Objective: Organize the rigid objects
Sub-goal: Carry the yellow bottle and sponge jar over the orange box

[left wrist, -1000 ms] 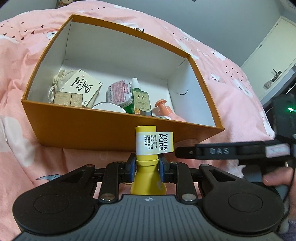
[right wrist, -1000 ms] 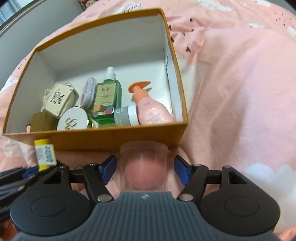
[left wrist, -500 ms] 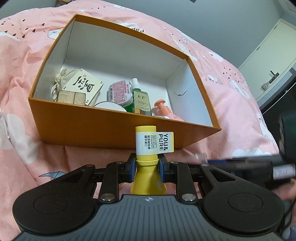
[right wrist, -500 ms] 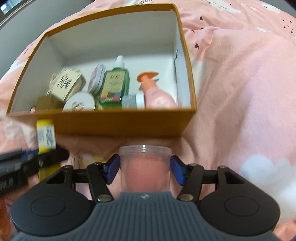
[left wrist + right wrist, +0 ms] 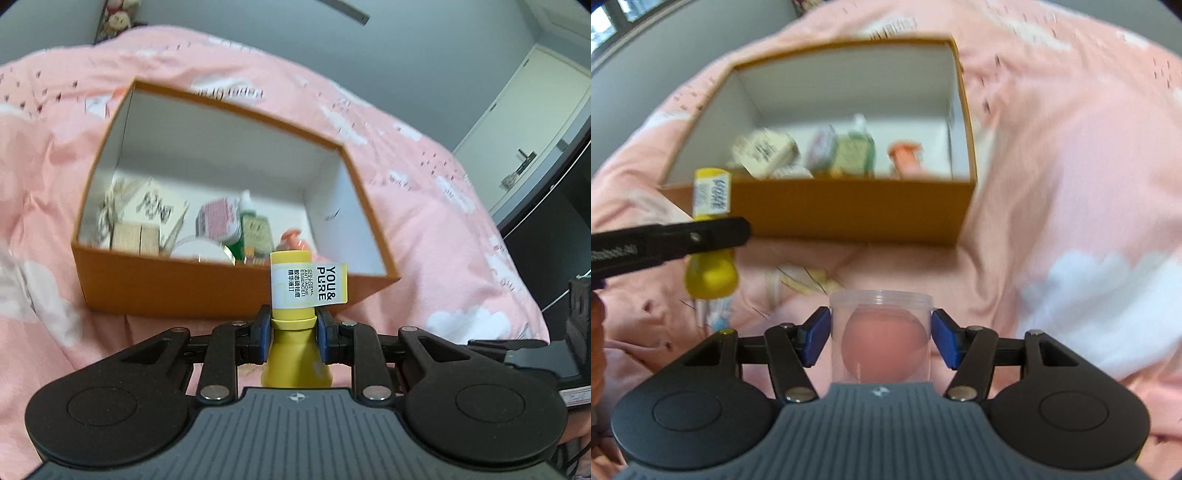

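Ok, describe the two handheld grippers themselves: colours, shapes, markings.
Both match: the left gripper and right gripper each have a ribbed grey body bearing a small round emblem, two black rounded lobes with disc insets, black link arms with silver rivets, and blue pads on the fingers.

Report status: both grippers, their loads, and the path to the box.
Left gripper shut on yellow bottle. Right gripper shut on clear jar. Orange box ahead, part filled, right side free. Nothing in the way.
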A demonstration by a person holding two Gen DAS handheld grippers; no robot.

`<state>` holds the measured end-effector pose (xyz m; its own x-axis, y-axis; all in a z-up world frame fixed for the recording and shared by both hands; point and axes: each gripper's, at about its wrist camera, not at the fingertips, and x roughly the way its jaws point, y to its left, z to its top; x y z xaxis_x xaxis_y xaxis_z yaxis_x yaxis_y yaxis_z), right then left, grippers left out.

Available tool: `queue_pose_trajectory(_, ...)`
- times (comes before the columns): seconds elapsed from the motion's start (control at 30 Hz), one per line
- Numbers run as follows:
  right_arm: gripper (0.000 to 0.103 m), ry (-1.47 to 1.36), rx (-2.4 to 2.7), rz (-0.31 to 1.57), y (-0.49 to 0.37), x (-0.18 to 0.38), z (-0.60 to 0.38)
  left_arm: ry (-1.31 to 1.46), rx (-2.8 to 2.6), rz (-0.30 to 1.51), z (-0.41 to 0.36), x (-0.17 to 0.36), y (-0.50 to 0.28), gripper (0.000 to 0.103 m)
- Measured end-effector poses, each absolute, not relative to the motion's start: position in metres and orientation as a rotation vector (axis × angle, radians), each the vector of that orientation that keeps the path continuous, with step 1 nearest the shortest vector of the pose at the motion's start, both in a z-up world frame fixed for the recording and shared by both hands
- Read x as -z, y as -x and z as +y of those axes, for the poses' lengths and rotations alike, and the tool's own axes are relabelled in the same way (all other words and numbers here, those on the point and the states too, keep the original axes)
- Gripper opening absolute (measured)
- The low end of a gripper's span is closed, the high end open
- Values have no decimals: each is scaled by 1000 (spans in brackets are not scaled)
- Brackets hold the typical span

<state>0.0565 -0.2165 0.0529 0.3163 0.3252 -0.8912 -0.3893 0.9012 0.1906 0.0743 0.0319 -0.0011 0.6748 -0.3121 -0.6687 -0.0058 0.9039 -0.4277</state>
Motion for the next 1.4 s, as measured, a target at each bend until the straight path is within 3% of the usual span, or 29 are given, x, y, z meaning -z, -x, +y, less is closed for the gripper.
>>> queue_pose_trajectory(0.33,59,63,-569,931,-57,-133,-206,393,191,688,36,-39,-84,27)
queue_pose_trajectory(0.63,59,46,-596,861,-106,-151,-178,388,193,637,66,-62,-130,27)
queue_pose_trajectory(1.4,59,196,-529,991,-245,-32,-120,290,-26,935,80,31,-258,27)
